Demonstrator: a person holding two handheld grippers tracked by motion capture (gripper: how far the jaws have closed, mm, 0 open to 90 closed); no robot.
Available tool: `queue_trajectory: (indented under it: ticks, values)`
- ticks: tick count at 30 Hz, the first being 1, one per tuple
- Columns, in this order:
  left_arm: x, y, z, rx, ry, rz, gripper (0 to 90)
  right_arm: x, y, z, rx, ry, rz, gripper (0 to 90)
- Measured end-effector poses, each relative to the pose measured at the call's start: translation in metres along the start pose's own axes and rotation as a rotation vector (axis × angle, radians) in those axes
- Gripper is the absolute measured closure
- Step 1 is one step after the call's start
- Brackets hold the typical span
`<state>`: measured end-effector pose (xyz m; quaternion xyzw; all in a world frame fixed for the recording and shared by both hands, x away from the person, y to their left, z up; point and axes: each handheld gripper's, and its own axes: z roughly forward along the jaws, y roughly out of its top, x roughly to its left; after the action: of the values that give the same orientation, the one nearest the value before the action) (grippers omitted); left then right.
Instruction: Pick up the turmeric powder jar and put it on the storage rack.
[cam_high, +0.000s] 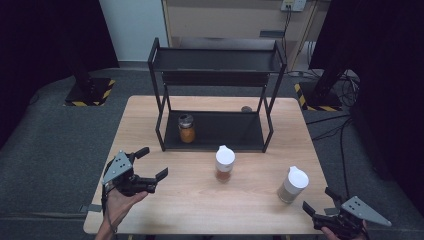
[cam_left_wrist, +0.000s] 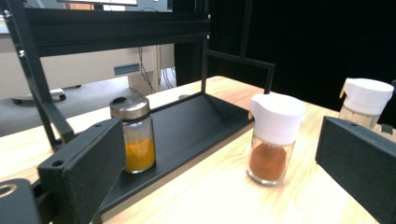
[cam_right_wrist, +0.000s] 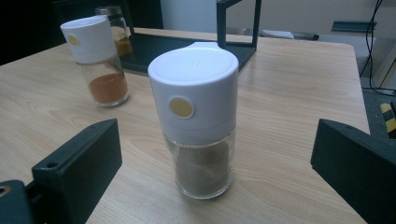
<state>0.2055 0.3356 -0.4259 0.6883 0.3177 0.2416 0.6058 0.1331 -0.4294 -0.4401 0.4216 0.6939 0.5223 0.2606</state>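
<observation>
Risks first. We judge the work in hand to be shelving the spice jars on the black rack (cam_high: 215, 95). The right gripper (cam_high: 326, 206) sits at the near right corner of the worktop (cam_high: 165, 200), jaws spread wide and gripping nothing, aimed at the grey-powder jar (cam_high: 292, 184), which stands just ahead of it and apart from both jaws. That jar is tall with a broad white cap; a jaw clipping the cap instead of the glass could tip it, and it stands near the right edge. The left gripper (cam_high: 150, 162) is near the left edge, jaws likewise open and empty, facing the red-powder jar (cam_high: 224, 163) in the middle, just in front of the rack. Smooth glass may slip under a light squeeze. The rack's front posts are close by and could catch a jar carried in low.

Surface and room, large to small: dark curtains at both sides, grey floor, pale cabinet behind. Light wood worktop, bare grain. The rack has two tiers; its lower tray holds an orange-powder jar (cam_high: 186, 128) with a metal lid.
</observation>
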Motion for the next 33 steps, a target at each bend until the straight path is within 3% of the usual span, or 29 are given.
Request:
queue_trajectory:
  ticks: [6,14,24,33]
  values:
    - [0.000,-0.013,-0.009,0.014,0.019,-0.021,1.0,0.000,0.000,0.000,0.000,0.002,0.001,2.1]
    - [-0.004,-0.030,-0.018,0.029,0.031,-0.003,1.3,0.000,0.000,0.001,0.003,0.003,-0.001,2.1]
    - [-0.008,-0.053,-0.043,0.008,0.054,-0.061,2.0,0.000,0.001,0.001,0.006,0.007,-0.007,2.1]
    - [0.002,-0.061,-0.053,0.034,0.048,-0.061,2.4,0.000,0.001,0.001,0.005,0.014,-0.009,2.1]
